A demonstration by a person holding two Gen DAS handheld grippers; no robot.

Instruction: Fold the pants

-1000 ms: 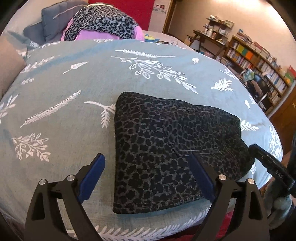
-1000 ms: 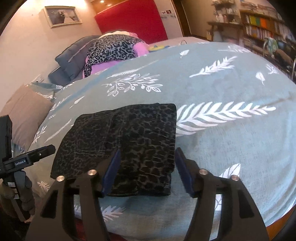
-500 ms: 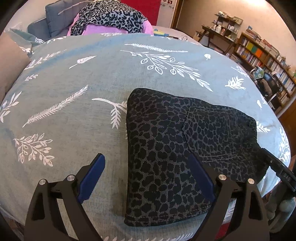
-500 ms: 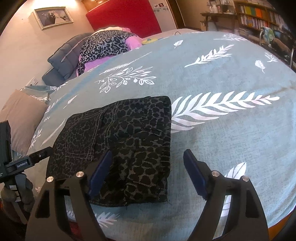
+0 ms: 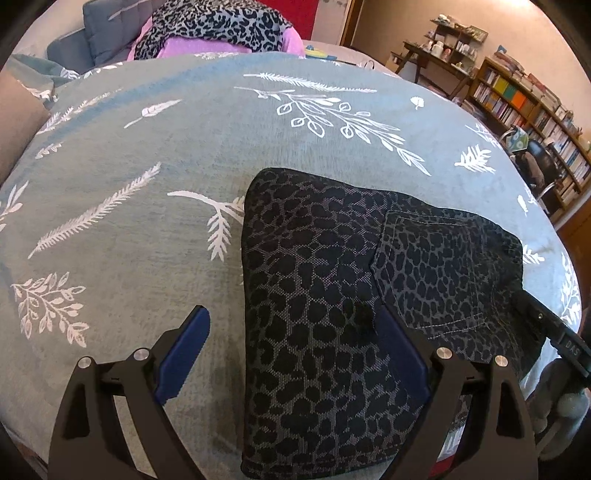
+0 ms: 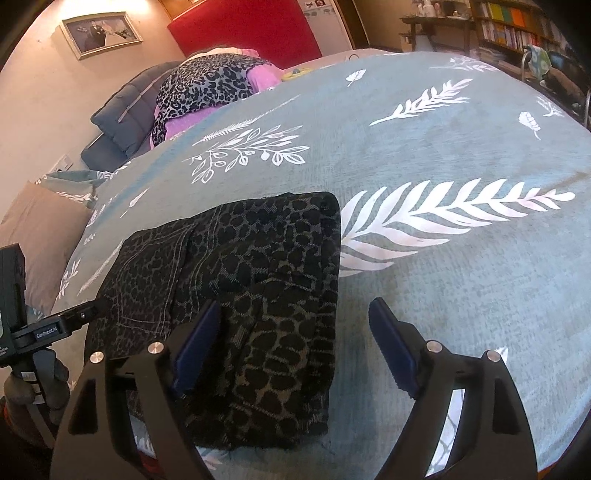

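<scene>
Left gripper (image 5: 291, 354): jaws spread wide, holding nothing. Its blue pads (image 5: 183, 354) straddle the left edge of the folded pants (image 5: 332, 295), one pad over bare bedspread, the other over the fabric; whether either pad touches the cloth cannot be told.

Right gripper (image 6: 295, 347): jaws likewise spread wide and empty. Its left pad (image 6: 197, 347) sits over the pants (image 6: 258, 288), its right pad over bare bedspread just beyond the garment's right edge.

Pants: dark leopard-print, folded into a compact stack lying flat on the teal bedspread (image 5: 147, 166) with white leaf print, close to the near edge of the bed. In the left wrist view a stitched back pocket (image 5: 436, 266) faces up on the right portion of the stack. In the right wrist view the layered edges show at the near end.

Beyond the pants, toward the head of the bed, a heap of leopard-print and pink clothing (image 6: 210, 88) lies against grey pillows (image 6: 122, 110), with a red headboard (image 6: 243, 33) behind. Bookshelves (image 5: 535, 110) stand to the right of the bed.
</scene>
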